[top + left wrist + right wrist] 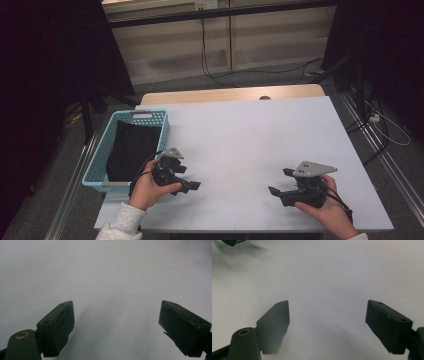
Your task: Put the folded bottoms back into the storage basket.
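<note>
Both grippers, left point(192, 186) and right point(279, 182), rest released and empty on the table point(250, 135); cloth point(131, 149) sits in basket point(95, 165), so the job appears finished or awaiting retrieval.

A white bench point(260, 135) with a wooden far edge point(230, 94) stands on grey carpet point(300, 75). At twelve o'clock runs a pale panelled wall point(170, 50) with black cables point(206, 55) hanging down. Dark drapes point(45, 75) close off nine and three o'clock. Light is dim.
</note>
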`<state>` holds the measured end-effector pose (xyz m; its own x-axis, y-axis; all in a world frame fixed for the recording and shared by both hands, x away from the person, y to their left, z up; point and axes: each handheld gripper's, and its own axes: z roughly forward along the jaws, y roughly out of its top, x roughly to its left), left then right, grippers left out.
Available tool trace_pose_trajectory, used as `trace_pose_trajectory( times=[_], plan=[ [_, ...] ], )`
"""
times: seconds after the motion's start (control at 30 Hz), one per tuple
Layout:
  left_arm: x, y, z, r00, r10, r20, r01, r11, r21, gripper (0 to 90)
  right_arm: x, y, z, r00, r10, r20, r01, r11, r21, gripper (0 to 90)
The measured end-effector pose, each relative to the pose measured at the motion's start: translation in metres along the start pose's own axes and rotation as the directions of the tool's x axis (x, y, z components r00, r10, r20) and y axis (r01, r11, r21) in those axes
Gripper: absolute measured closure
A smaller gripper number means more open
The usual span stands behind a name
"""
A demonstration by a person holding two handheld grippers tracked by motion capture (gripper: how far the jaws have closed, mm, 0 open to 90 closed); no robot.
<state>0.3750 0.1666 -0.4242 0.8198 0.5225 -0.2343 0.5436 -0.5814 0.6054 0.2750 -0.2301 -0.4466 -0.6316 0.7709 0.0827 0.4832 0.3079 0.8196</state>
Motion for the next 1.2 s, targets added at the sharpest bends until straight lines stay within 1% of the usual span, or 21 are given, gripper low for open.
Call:
trace_pose_trajectory(
  times=[0.07,0.1,0.2,0.27,0.37,0.67,0.8,0.87,1.03,1.2],
  plan=[
    [0.0003,-0.001,-0.0003,1.0,-0.003,0.002,0.003,1.0,-0.005,13.3,0.0002,0.0001,-0.0008,1.0,0.001,0.001,-0.001,1.0,-0.001,18.5],
    [0.0,-0.0019,-0.0004,0.9999,-0.01,0.003,0.01,0.9999,-0.009,13.3,0.0002,0.0001,-0.001,1.0,0.001,0.0,-0.001,1.0,-0.001,18.4],
    [-0.0001,-0.0035,-0.0004,1.0,-0.004,0.005,0.004,1.0,-0.008,13.2,0.0,-0.0003,-0.0018,1.0,-0.001,0.002,0.001,1.0,0.0,18.3],
    [-0.0008,-0.004,-0.0001,0.9999,-0.007,0.007,0.008,0.9999,-0.015,13.1,-0.0001,-0.0005,-0.0021,1.0,-0.001,0.003,0.001,1.0,0.0,18.3],
    [-0.0011,-0.0048,-0.0003,1.0,-0.001,0.01,0.001,0.9999,-0.016,13.1,0.0,-0.0009,-0.0027,1.0,0.0,0.003,0.0,1.0,0.0,18.3],
    [-0.003,-0.0069,-0.0004,0.9999,0.002,0.011,-0.002,0.9995,-0.032,12.2,-0.0005,-0.0015,-0.0048,1.0,0.002,0.005,-0.002,1.0,-0.003,18.3],
    [-0.004,-0.008,0.0024,0.9997,0.006,0.023,-0.005,0.9996,-0.028,11.7,-0.0007,-0.0015,-0.0065,1.0,0.001,0.005,-0.001,1.0,-0.005,18.2],
    [-0.0045,-0.0084,0.0034,0.9997,0.008,0.023,-0.008,0.9996,-0.027,11.1,-0.0012,-0.0019,-0.0076,1.0,0.002,0.005,-0.002,1.0,-0.006,18.1],
    [-0.0039,-0.0084,0.0031,0.9996,0.009,0.029,-0.007,0.9993,-0.036,10.5,-0.0028,-0.0027,-0.0087,0.9999,0.004,0.009,-0.004,1.0,-0.006,18.1],
    [-0.0042,-0.0084,0.0039,0.9996,0.014,0.024,-0.013,0.999,-0.043,10.1,-0.0025,-0.0034,-0.0096,1.0,0.003,0.006,-0.003,1.0,-0.004,18.1]
  ],
)
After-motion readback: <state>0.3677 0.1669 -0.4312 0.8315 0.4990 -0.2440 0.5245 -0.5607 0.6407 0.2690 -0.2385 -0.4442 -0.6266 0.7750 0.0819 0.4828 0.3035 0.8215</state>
